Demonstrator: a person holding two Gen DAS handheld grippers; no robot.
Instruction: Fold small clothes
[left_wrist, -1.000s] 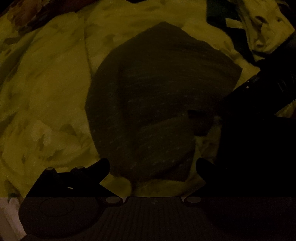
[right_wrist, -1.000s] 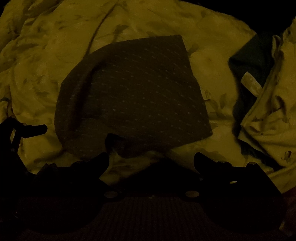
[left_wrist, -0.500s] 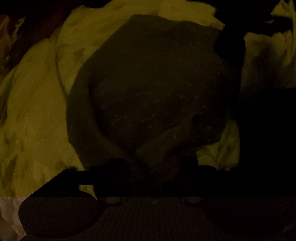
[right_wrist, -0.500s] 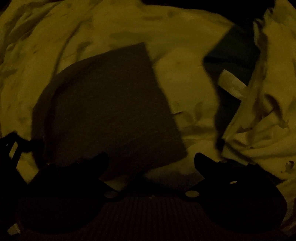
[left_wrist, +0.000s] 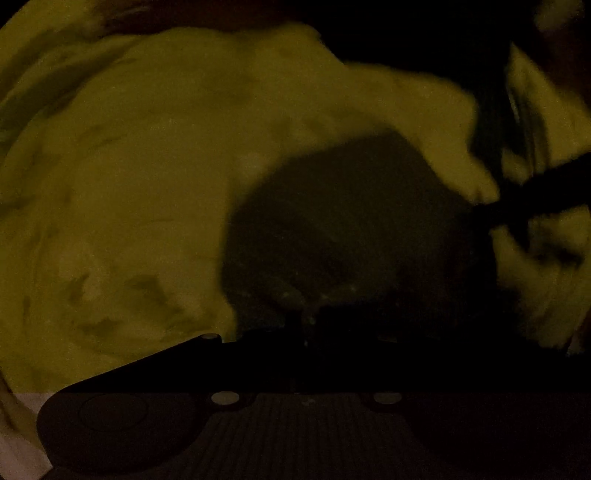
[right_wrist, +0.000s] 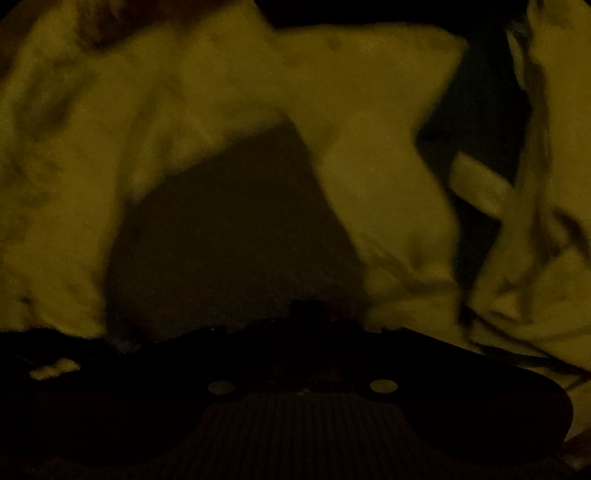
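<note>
The scene is very dark and blurred. A dark dotted knit garment (left_wrist: 351, 229) lies on a pale yellow floral bedsheet (left_wrist: 129, 184). In the left wrist view my left gripper (left_wrist: 306, 328) has its fingers drawn together at the garment's near edge, apparently shut on the cloth. In the right wrist view the same garment (right_wrist: 229, 236) fills the centre, and my right gripper (right_wrist: 310, 314) also has its fingers together at the near edge, apparently shut on the cloth. The right gripper's dark body (left_wrist: 546, 184) crosses the left wrist view at right.
A dark green garment with a white label (right_wrist: 480, 147) lies at the right, partly under rumpled pale cloth (right_wrist: 546, 258). The sheet is wrinkled all around.
Both grippers were open a second ago. They moved in to the garment's near edge and their fingers closed together. The garment now sits closer and lower in both views.
</note>
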